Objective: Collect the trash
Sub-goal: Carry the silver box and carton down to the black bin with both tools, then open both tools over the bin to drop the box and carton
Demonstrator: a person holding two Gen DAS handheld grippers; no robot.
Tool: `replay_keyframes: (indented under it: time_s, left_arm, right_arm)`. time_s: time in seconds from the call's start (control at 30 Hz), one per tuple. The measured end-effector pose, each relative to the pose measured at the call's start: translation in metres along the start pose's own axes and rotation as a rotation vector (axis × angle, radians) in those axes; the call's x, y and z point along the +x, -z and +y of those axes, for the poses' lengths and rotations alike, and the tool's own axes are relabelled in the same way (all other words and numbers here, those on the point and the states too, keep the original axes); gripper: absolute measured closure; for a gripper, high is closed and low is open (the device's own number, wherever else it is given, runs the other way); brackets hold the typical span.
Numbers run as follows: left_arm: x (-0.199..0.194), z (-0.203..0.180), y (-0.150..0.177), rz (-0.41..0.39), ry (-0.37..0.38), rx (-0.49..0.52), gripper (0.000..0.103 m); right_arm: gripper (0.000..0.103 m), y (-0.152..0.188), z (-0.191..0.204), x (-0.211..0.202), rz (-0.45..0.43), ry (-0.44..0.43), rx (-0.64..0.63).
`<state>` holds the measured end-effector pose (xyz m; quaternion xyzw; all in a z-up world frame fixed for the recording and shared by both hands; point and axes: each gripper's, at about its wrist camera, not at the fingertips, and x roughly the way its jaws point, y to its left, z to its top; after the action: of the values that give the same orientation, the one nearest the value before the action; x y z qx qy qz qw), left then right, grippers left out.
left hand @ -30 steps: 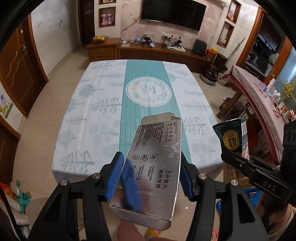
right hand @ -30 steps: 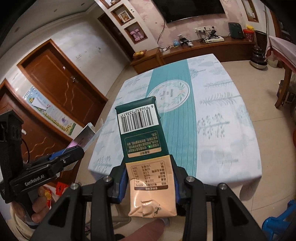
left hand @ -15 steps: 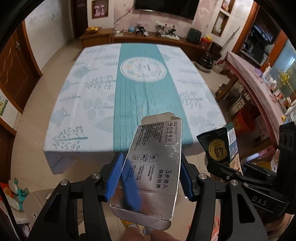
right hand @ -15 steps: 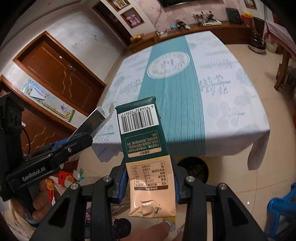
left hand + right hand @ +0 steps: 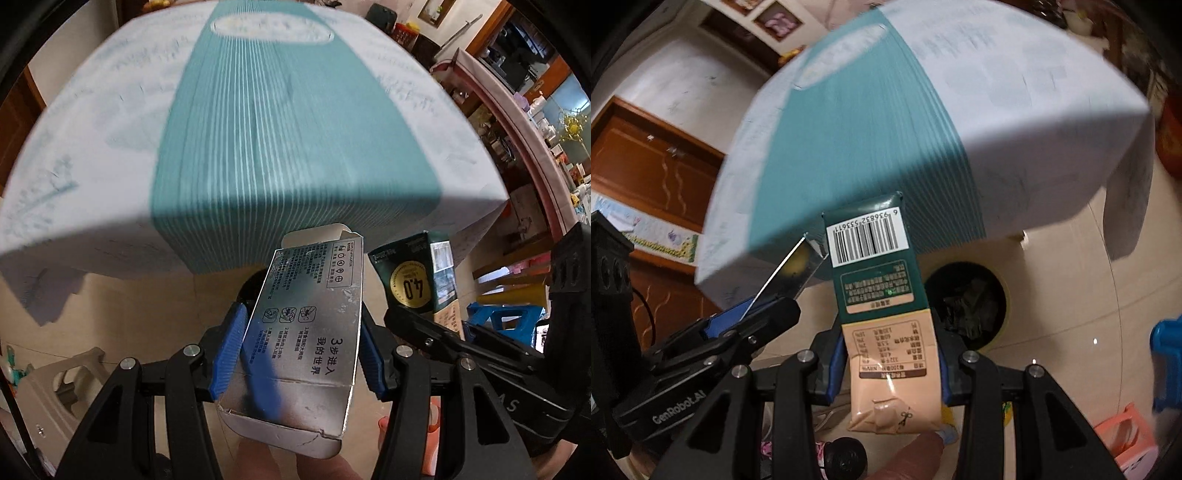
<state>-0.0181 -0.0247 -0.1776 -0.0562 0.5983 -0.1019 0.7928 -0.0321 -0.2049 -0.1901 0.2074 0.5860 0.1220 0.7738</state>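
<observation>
Silver, mirror-like carton [image 5: 306,332] printed with black text and small icons, a blue reflection smeared across it. Dark green carton [image 5: 882,295] with a peach lower half and a white barcode patch (gold roundel on its other face). Blue pads on black fingers [image 5: 227,354]. White tabletop [image 5: 110,110] crossed by a teal band of fine pale stripes. Beige floor [image 5: 1071,295].

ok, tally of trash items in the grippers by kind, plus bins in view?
Silver cardboard box, in left gripper: 1
Green and tan drink carton, in right gripper: 1
Trash bin on the floor by the table: 1
Total: 3
</observation>
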Motion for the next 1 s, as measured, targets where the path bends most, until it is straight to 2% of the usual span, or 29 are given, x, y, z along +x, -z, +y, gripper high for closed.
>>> replay_keyframes:
  time_s: [0.43,0.57,0.67,0.7,0.8,0.83,0.87,0.9,1.0]
  left_arm:
    - [0.138,0.026,0.027,0.047,-0.004,-0.041,0.045]
    - [0.168,0.036,0.032,0.058,0.018,-0.101,0.044]
    - [0.185,0.047,0.037,0.053,0.005,-0.148,0.042]
    - [0.189,0.048,0.039,0.055,0.002,-0.154,0.038]
    - [0.197,0.051,0.045,0.045,-0.008,-0.164,0.012]
    - [0.198,0.051,0.046,0.039,-0.016,-0.164,0.007]
    - [0.199,0.052,0.047,0.034,-0.027,-0.162,0.007]
    - [0.200,0.051,0.049,0.027,-0.033,-0.164,0.006]
    - [0.202,0.048,0.052,0.019,-0.054,-0.164,0.006]
  right_arm:
    - [0.064,0.020,-0.070,0.124,0.033,0.044,0.102]
    - [0.064,0.024,-0.090,0.156,0.057,0.025,0.133]
    - [0.062,0.027,-0.102,0.173,0.054,0.019,0.147]
    - [0.062,0.027,-0.106,0.177,0.052,0.017,0.150]
    - [0.061,0.027,-0.109,0.189,0.053,0.009,0.159]
    - [0.055,0.027,-0.108,0.191,0.053,0.004,0.155]
    - [0.051,0.027,-0.107,0.192,0.052,0.003,0.150]
    - [0.042,0.025,-0.106,0.193,0.048,0.004,0.146]
    - [0.036,0.024,-0.104,0.195,0.041,0.009,0.141]
